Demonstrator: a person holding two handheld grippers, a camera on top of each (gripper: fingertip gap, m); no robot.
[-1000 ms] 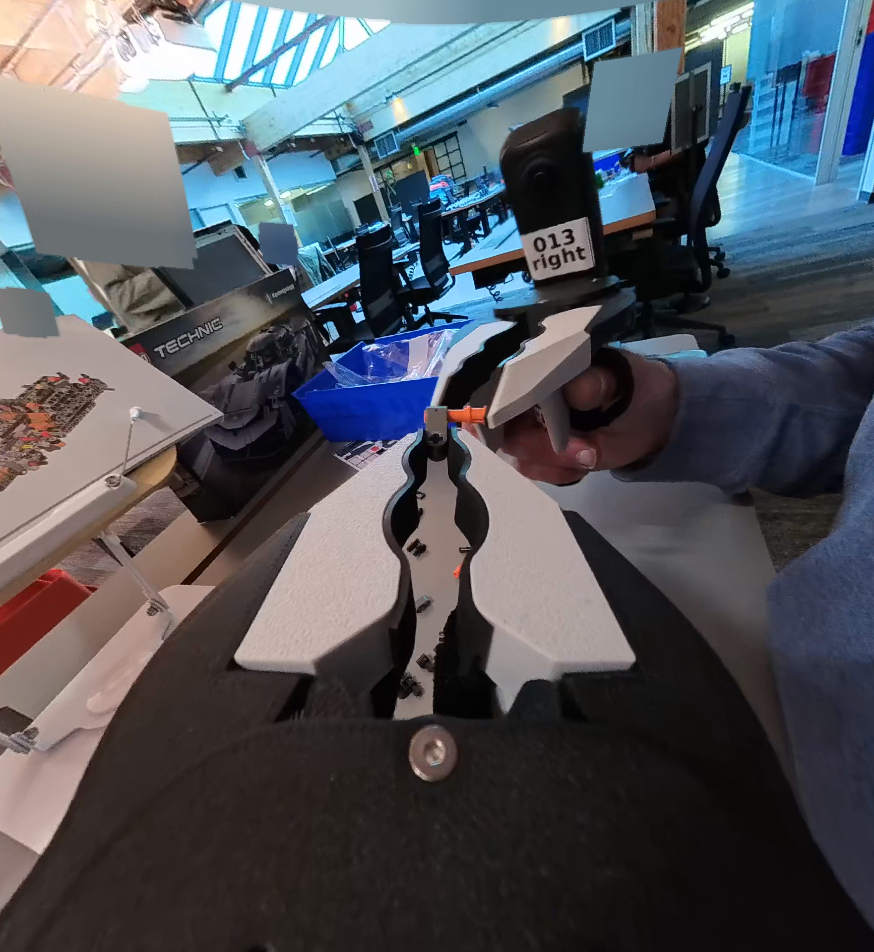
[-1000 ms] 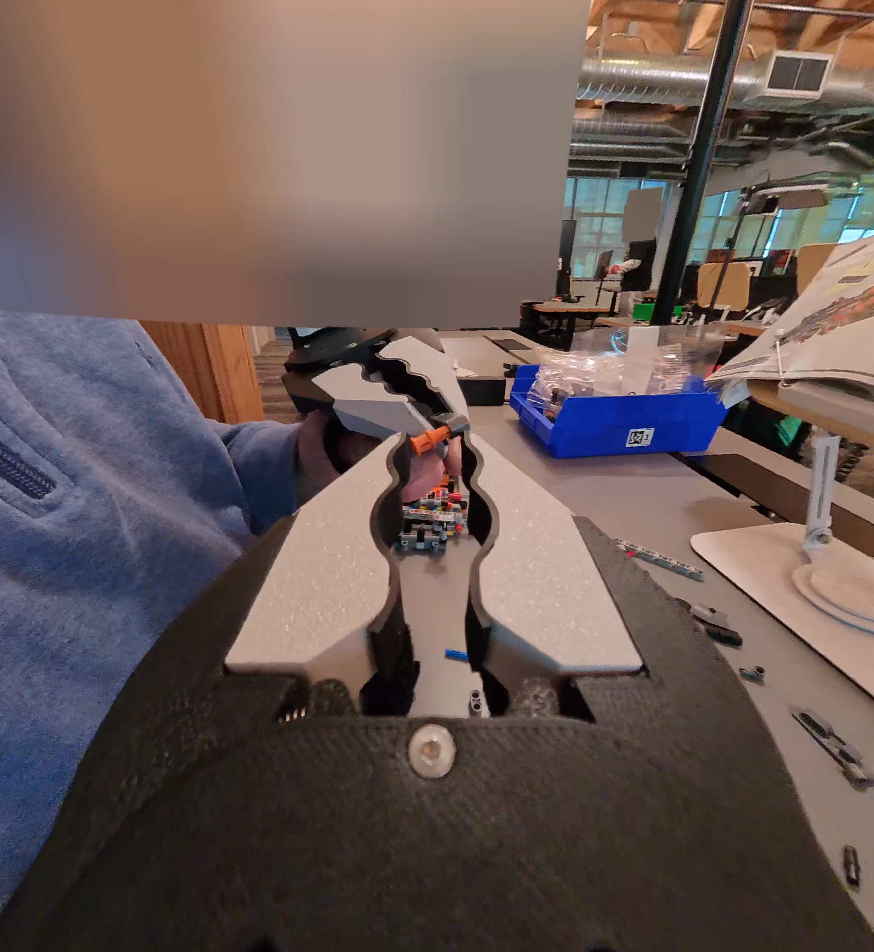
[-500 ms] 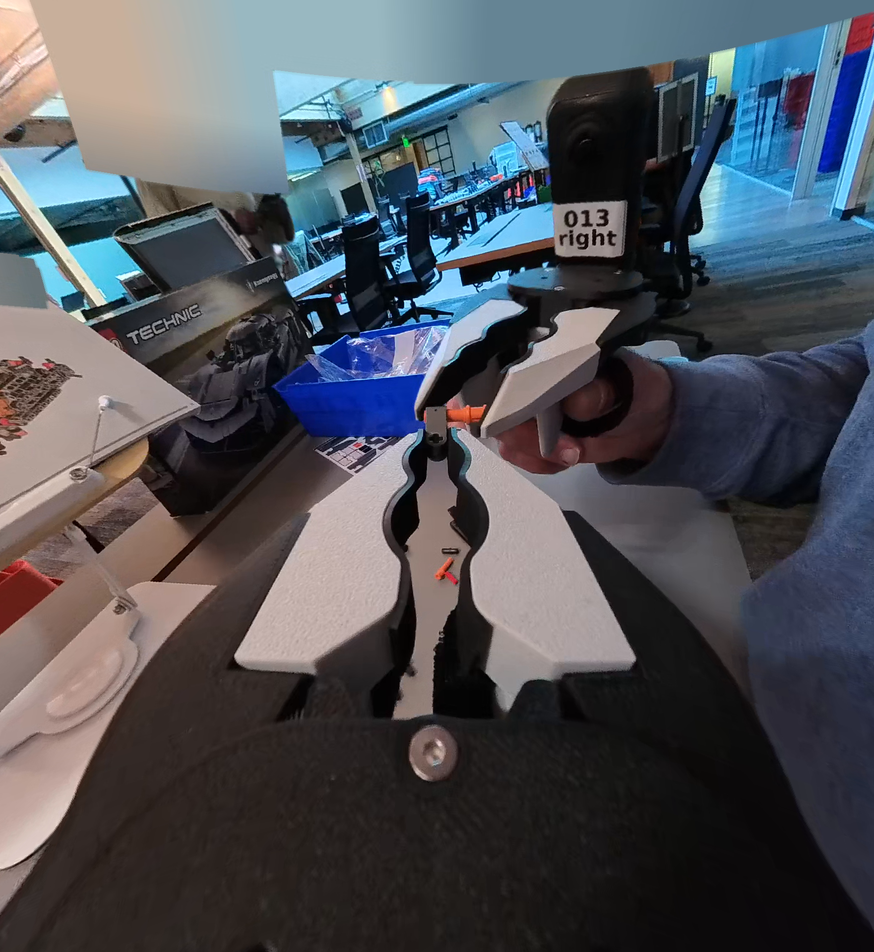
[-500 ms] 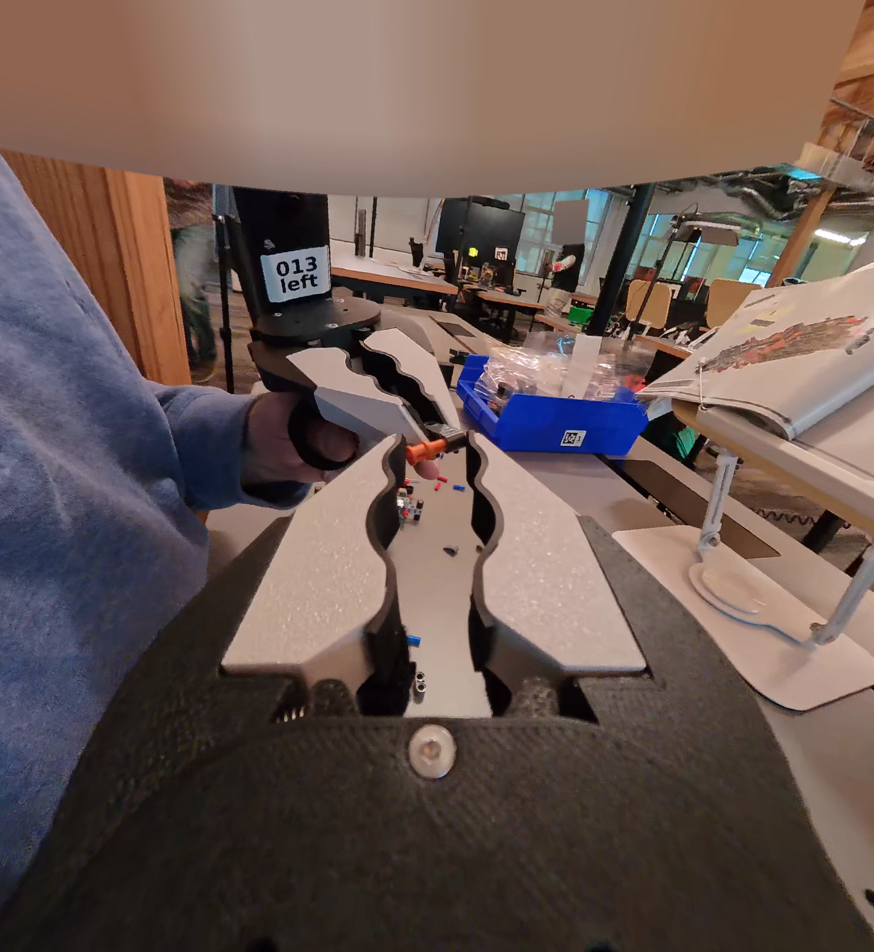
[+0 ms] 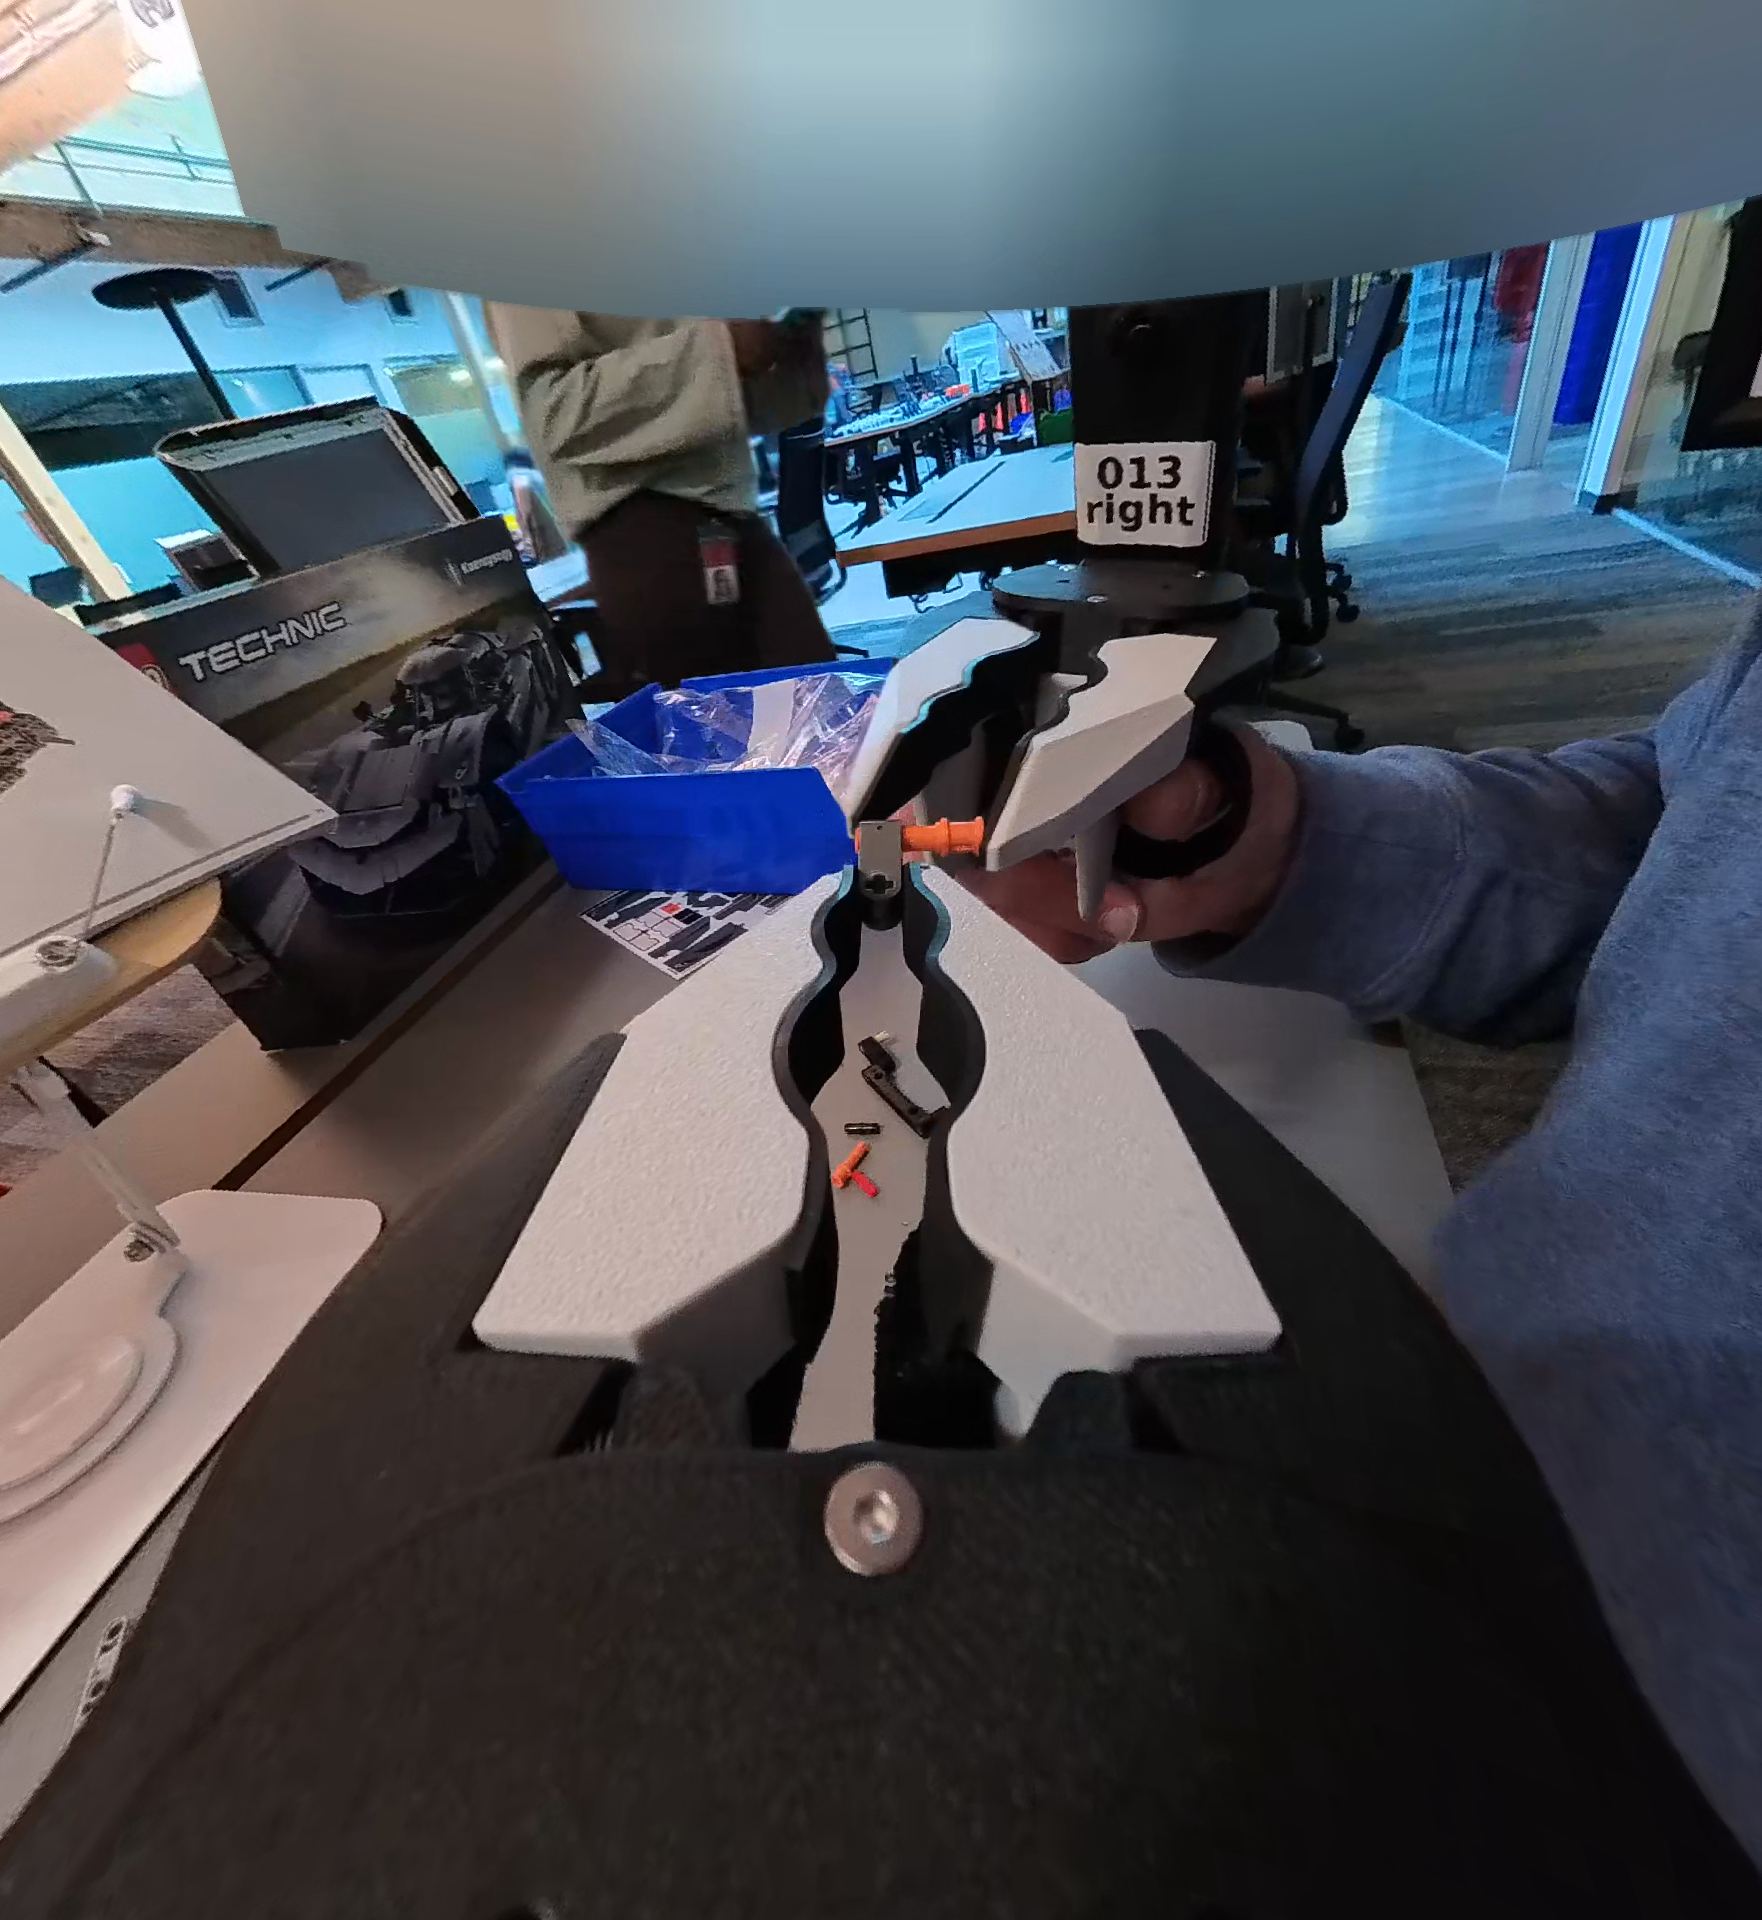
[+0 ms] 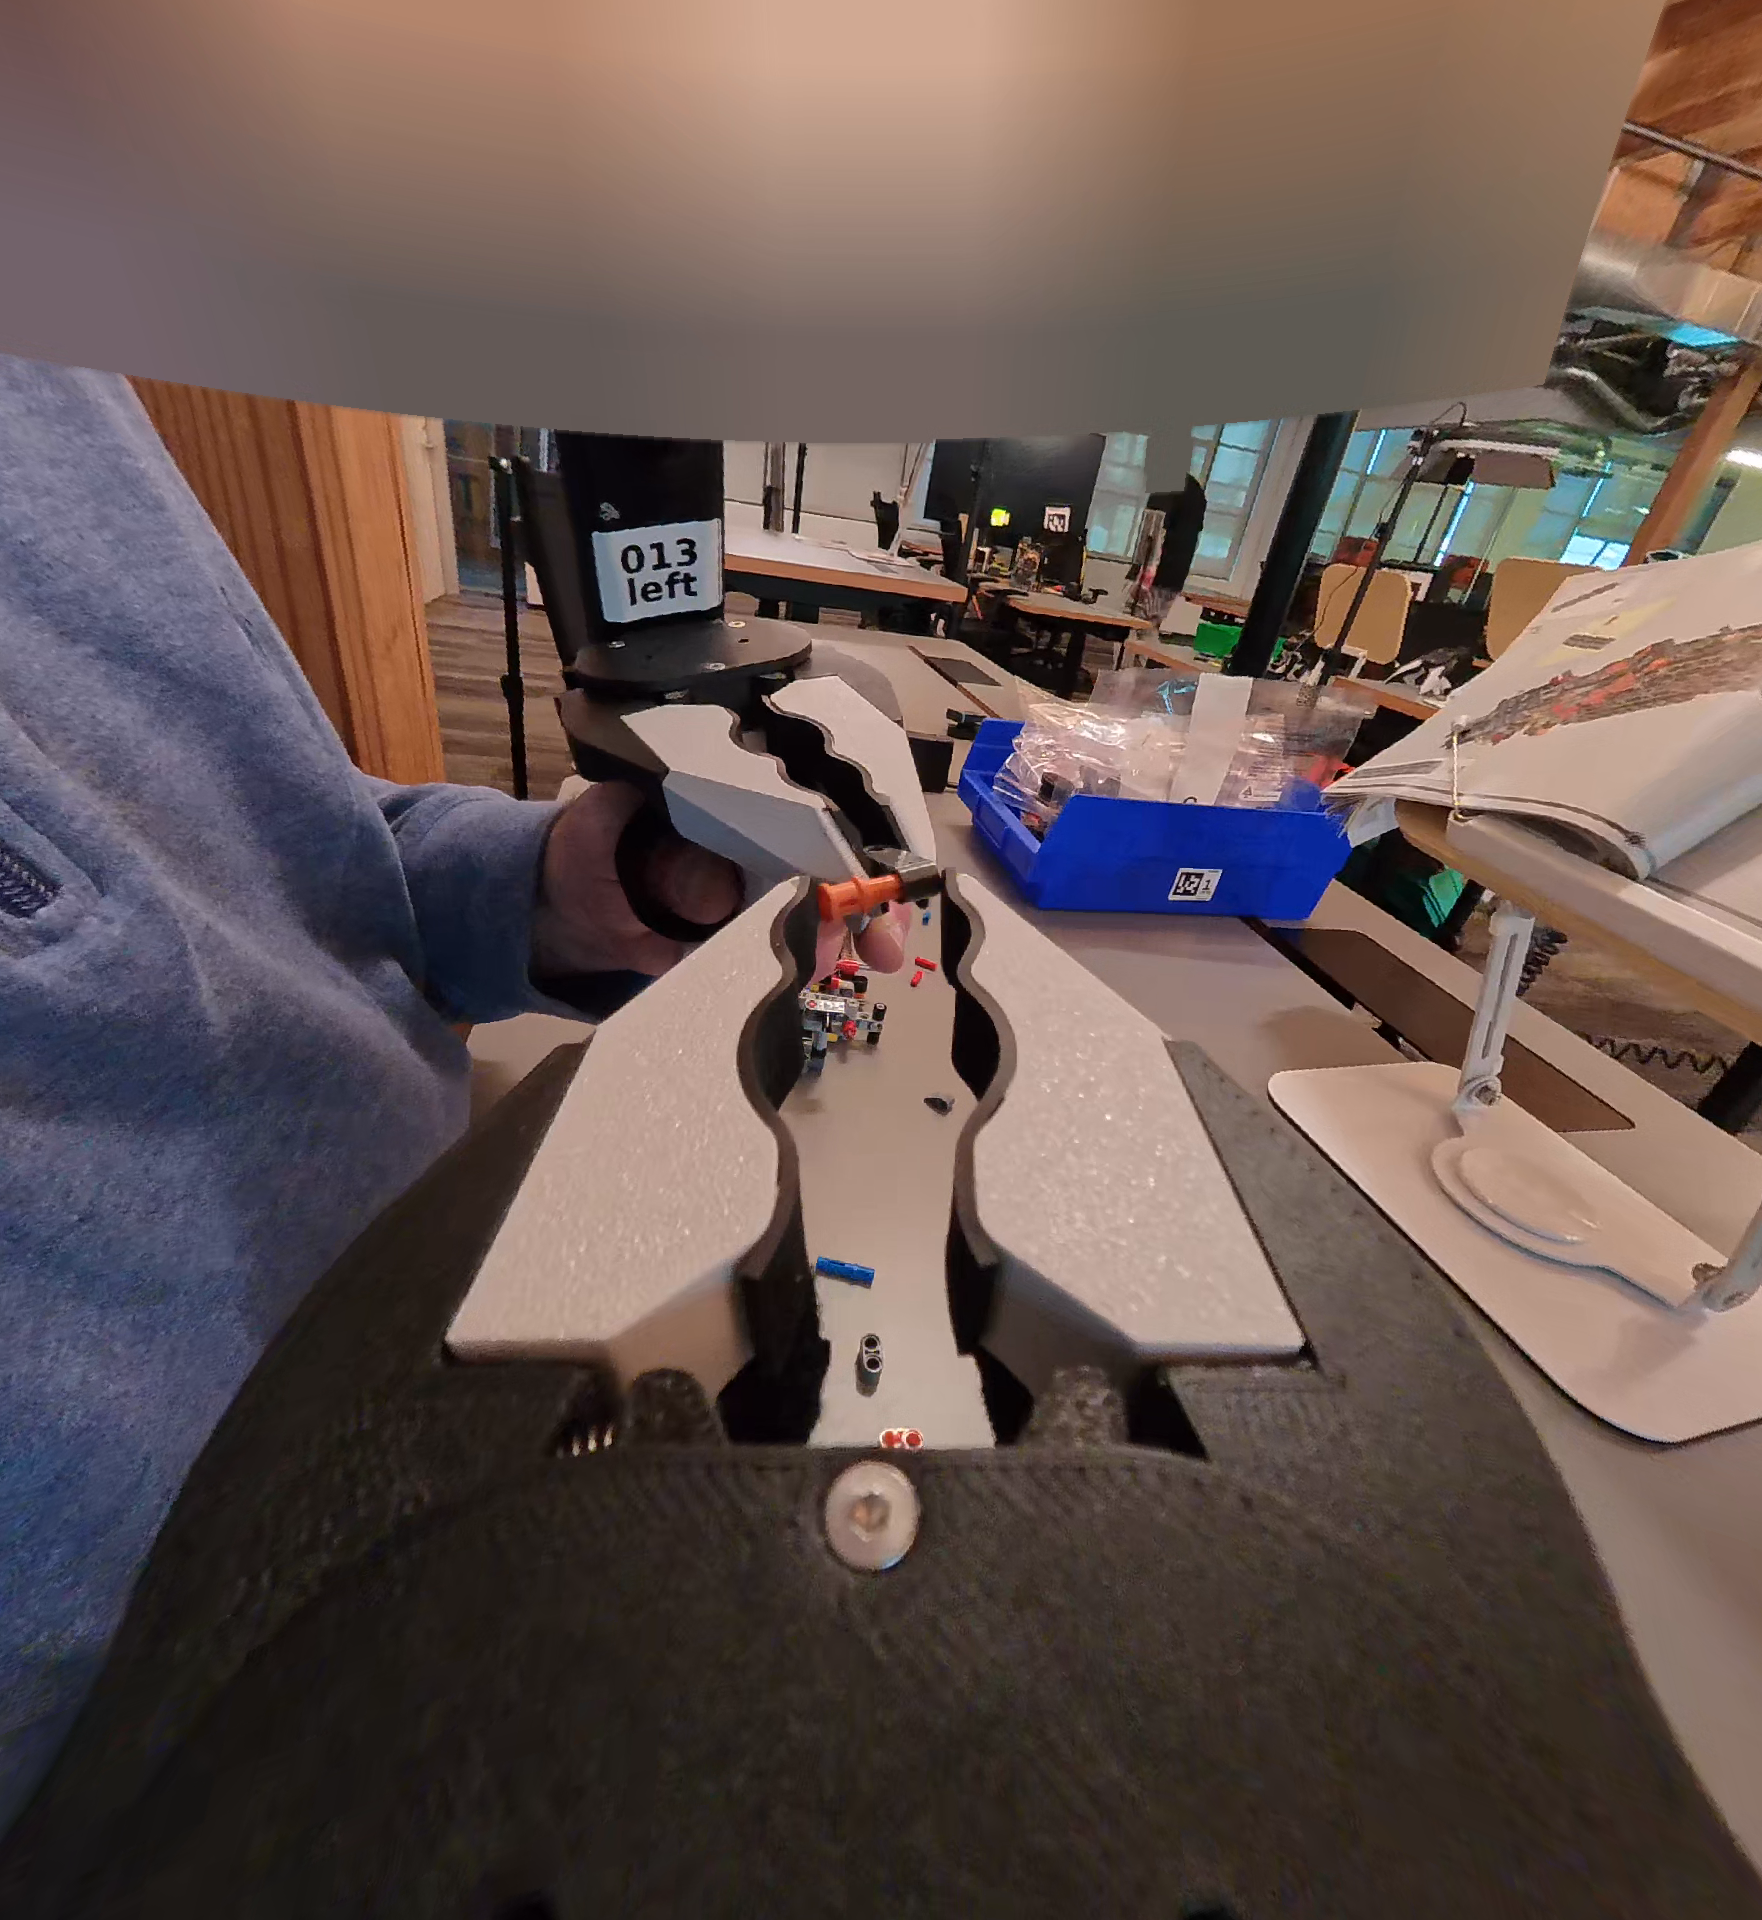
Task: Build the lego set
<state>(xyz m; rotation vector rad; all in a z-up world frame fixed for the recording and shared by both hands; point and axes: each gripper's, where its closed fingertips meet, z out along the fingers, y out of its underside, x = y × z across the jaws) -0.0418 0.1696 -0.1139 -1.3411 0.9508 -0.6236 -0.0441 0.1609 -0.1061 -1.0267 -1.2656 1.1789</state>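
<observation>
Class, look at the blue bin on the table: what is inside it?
The blue bin holds clear plastic bags piled above its rim, with small parts inside them. Whatever lies beneath the bags is hidden by the bin's wall.

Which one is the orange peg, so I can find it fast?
Find the blue bin at the table's far side. Just in front of it, held up in the air, two grippers' tips meet. The orange peg sticks sideways from the small grey piece pinched there, unlike the loose bits lying on the table.

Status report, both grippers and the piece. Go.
Left gripper shut on grey connector. Right gripper open around orange pin, pin seated in connector. Nothing in the way; loose parts on table below.
</observation>
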